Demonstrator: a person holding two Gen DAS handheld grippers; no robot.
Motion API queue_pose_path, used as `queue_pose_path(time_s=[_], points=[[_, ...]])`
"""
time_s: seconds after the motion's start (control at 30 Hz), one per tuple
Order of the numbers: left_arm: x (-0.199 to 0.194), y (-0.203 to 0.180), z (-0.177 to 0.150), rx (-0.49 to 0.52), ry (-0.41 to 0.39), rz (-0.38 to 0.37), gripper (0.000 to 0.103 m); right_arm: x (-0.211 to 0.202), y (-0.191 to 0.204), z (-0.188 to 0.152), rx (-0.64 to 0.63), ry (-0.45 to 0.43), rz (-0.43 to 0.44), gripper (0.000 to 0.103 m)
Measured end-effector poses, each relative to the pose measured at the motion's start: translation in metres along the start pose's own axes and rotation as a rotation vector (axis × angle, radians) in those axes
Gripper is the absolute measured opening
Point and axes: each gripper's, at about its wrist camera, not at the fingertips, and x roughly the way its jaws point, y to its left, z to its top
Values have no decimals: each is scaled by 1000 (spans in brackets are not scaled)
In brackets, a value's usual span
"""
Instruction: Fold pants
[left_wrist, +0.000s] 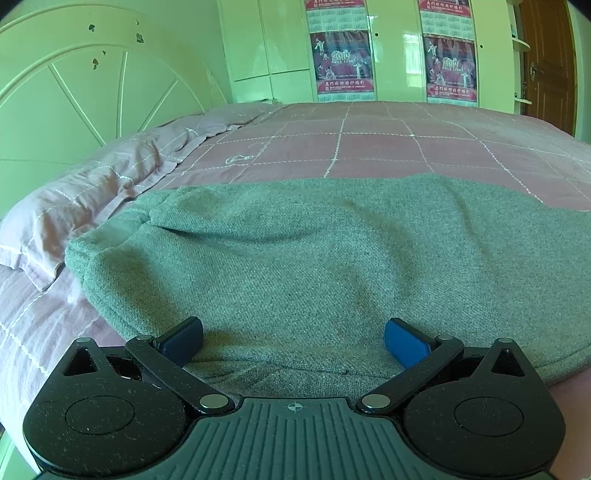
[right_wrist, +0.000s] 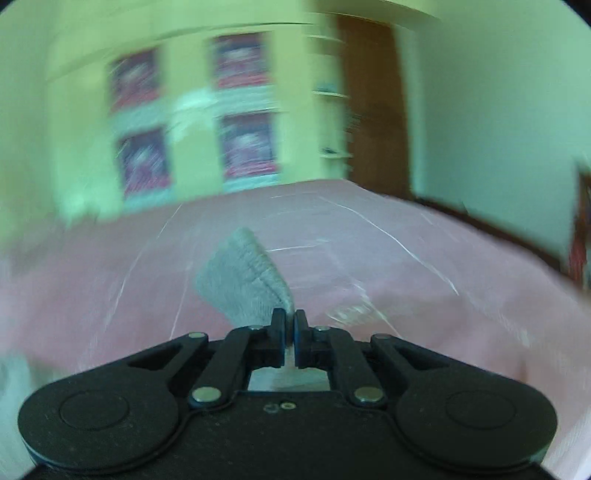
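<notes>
a bed (left_wrist: 369, 147) covered by a dusty-pink sheet with a thin white grid fills the middle of the left wrist view. a pink pillow (left_wrist: 74, 206) with white stitching lies at its left side against a pale green headboard (left_wrist: 74, 92) with fan-shaped grooves and chipped paint. behind the bed stands a light wardrobe (left_wrist: 399, 55) with two red posters (left_wrist: 341, 61) on its doors, and a brown wooden door (left_wrist: 546, 62) at far right. the right wrist view is blurred, showing the same pink sheet (right_wrist: 406, 277).
</notes>
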Motion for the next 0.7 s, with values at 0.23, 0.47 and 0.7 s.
queue_pose_path(time_s=[0.23, 0.47, 0.7], points=[[1, 2, 3, 4, 16, -10, 103, 23, -98, -55, 390, 177, 37, 2], [2, 3, 6, 6, 36, -17, 103, 21, -99, -50, 433, 107, 33, 0], [4, 4, 6, 8, 32, -14, 103, 30, -122, -57, 522, 197, 20, 3]])
